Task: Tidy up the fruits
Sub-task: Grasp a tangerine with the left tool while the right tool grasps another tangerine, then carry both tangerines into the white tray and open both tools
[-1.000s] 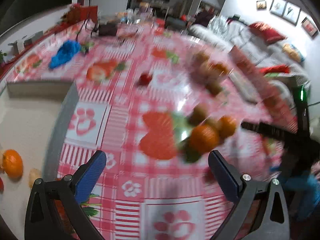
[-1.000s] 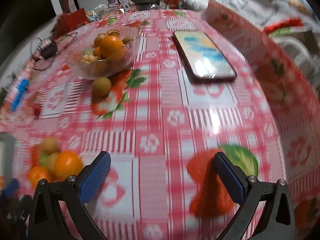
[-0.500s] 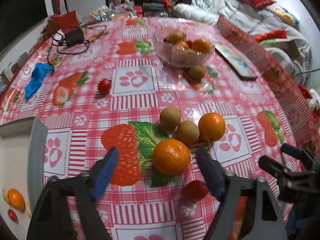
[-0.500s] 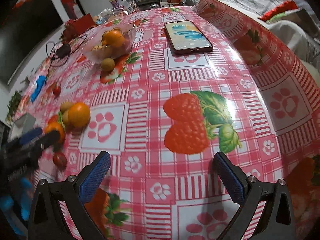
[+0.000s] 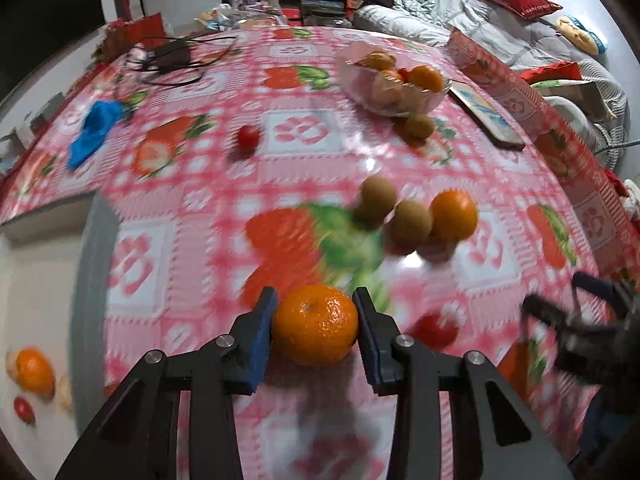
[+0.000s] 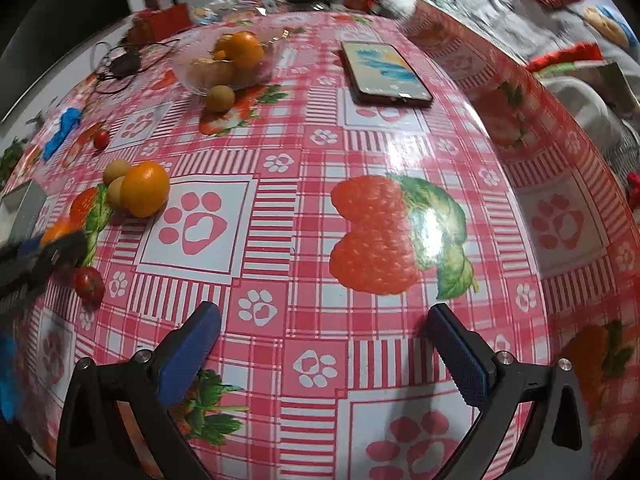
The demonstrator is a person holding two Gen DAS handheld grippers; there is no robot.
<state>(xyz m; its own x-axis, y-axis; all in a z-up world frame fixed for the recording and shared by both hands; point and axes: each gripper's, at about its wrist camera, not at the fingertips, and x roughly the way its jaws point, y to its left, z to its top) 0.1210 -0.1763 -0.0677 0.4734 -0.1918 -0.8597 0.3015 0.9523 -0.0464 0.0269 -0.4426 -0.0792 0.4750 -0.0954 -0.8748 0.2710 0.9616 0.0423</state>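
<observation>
On the strawberry-print tablecloth (image 5: 192, 184), the left gripper (image 5: 315, 322) has just closed onto a mandarin (image 5: 316, 325); the right gripper (image 6: 324, 350) gapes empty.

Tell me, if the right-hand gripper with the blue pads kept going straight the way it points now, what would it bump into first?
Probably just the tablecloth. The right gripper is open with nothing between its pads, angled down at bare red-checked cloth near the printed strawberry. No fruit seems to lie in that line, though depth is hard to judge.

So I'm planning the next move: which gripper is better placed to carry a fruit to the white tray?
Left. The left gripper has just closed its pads onto the orange, with the white tray beside it. The right gripper hangs open over bare tablecloth.
</observation>
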